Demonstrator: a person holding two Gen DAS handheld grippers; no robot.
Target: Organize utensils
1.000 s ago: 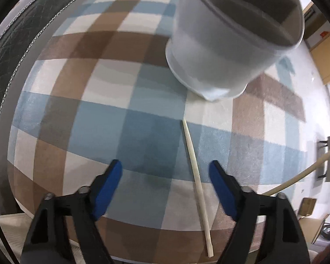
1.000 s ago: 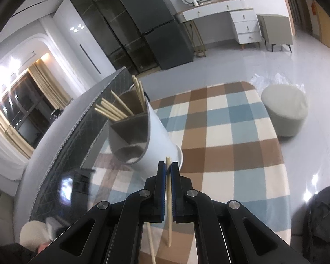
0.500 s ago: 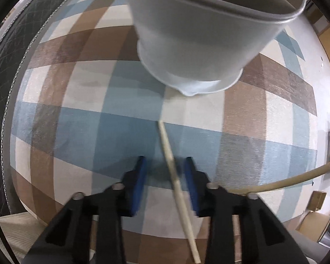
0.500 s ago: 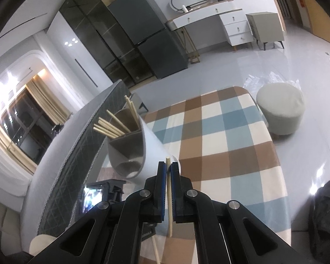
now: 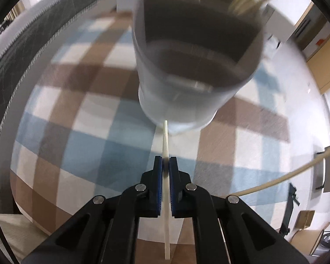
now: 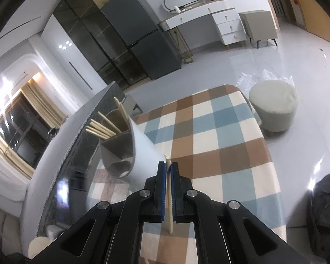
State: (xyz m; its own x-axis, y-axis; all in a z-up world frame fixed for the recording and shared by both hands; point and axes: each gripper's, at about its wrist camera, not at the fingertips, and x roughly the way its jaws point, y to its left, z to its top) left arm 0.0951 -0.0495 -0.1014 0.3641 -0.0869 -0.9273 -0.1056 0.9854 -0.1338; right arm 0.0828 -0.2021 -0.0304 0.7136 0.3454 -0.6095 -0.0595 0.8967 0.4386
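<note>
Clearly each chopstick is already gripped: one chopstick (image 5: 165, 140) sits clamped in the left tool (image 5: 165, 165), its tip just short of the white divided holder (image 5: 180, 101) (blurred, other sticks inside), the second chopstick (image 6: 169, 176) pinched in the right tool (image 6: 169, 171). Next — probably — lifting both over the rim and dropping them into a compartment above the checked counter (image 6: 220, 136).

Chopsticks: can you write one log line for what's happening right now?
left gripper: shut on chopstick | right gripper: shut on second chopstick | holder: some inside
</note>
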